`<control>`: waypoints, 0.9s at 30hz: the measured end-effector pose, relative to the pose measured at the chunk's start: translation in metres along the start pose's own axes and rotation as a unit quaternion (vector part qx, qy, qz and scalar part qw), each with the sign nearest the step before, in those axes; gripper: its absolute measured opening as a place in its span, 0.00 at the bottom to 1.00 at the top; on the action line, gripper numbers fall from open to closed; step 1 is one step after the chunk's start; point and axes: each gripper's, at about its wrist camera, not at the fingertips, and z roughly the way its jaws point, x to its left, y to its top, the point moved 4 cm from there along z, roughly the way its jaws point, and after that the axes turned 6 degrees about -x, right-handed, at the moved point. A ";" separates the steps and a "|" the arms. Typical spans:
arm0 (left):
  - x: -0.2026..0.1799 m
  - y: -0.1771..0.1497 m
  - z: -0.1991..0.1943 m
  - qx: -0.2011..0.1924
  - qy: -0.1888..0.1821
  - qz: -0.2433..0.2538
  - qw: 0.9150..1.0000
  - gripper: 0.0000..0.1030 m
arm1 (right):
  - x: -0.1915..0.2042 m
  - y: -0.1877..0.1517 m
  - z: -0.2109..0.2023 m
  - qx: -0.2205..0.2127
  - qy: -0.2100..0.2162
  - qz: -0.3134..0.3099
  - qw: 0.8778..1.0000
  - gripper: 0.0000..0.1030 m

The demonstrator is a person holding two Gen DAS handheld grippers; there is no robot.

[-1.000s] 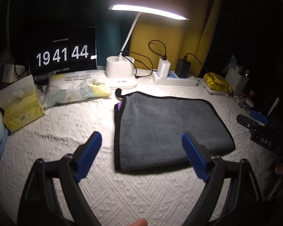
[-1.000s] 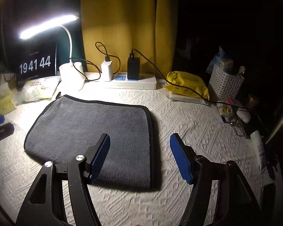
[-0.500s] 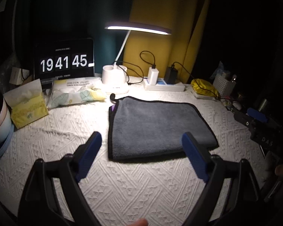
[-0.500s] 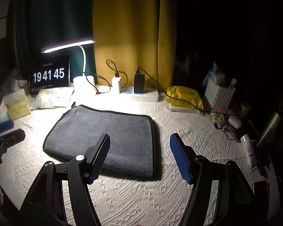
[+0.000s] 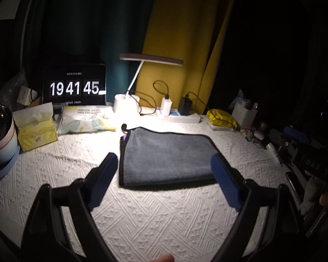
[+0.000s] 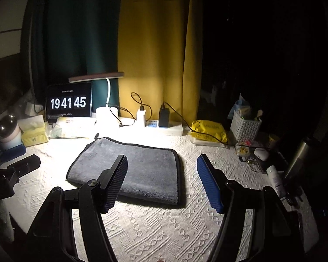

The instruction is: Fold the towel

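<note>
Grey folded towel [image 5: 166, 155] lies flat beyond both grippers' wide-open, empty jaws.

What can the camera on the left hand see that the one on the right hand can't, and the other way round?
Only the left view shows the right gripper from outside, at its right edge. Only the right view shows a metal bottle far right and the left gripper at its left edge. Both show the folded grey towel, clock, lamp and white tablecloth, with each camera's own jaws wide open.
</note>
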 end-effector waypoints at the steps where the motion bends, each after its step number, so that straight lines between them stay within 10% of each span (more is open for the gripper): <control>1: 0.000 0.000 -0.004 -0.007 0.005 0.001 1.000 0.85 | 0.002 0.001 -0.005 -0.004 0.000 -0.001 1.000 0.67; 27: -0.024 -0.003 -0.091 -0.155 0.000 0.050 0.987 0.85 | 0.017 -0.002 -0.085 -0.108 -0.004 -0.004 0.994 0.67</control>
